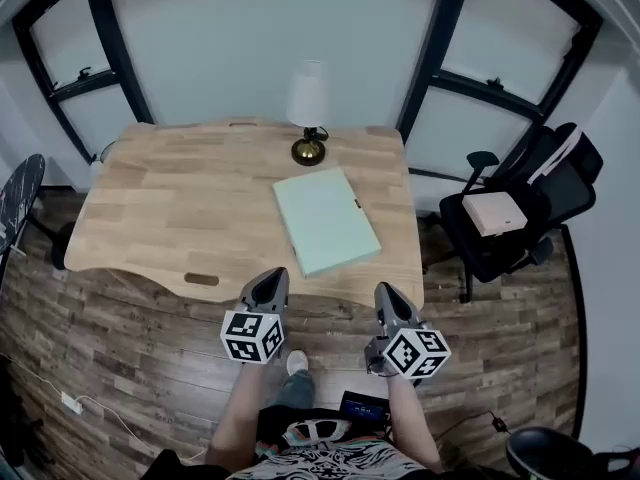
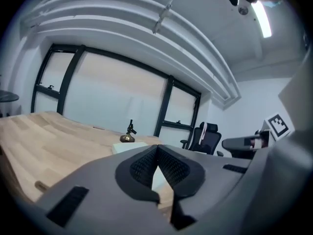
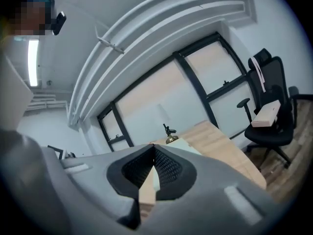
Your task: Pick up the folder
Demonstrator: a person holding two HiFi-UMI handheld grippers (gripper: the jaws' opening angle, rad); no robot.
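Note:
A pale green folder point(image 1: 326, 219) lies flat on the right half of the wooden desk point(image 1: 190, 208), in front of a lamp. My left gripper point(image 1: 277, 277) hovers at the desk's near edge, left of the folder's near corner, its jaws shut on nothing. My right gripper point(image 1: 384, 292) is just off the near edge, below the folder's right corner, also shut and empty. In the left gripper view the folder point(image 2: 128, 147) shows beyond the closed tips point(image 2: 157, 148). In the right gripper view the folder point(image 3: 185, 146) lies past the closed tips point(image 3: 154, 148).
A brass-based lamp with a white shade point(image 1: 308, 108) stands at the desk's back edge. A black office chair point(image 1: 520, 208) with a flat box point(image 1: 493, 212) on its seat is right of the desk. Windows run behind. A person's legs and shoe point(image 1: 297, 362) are below the grippers.

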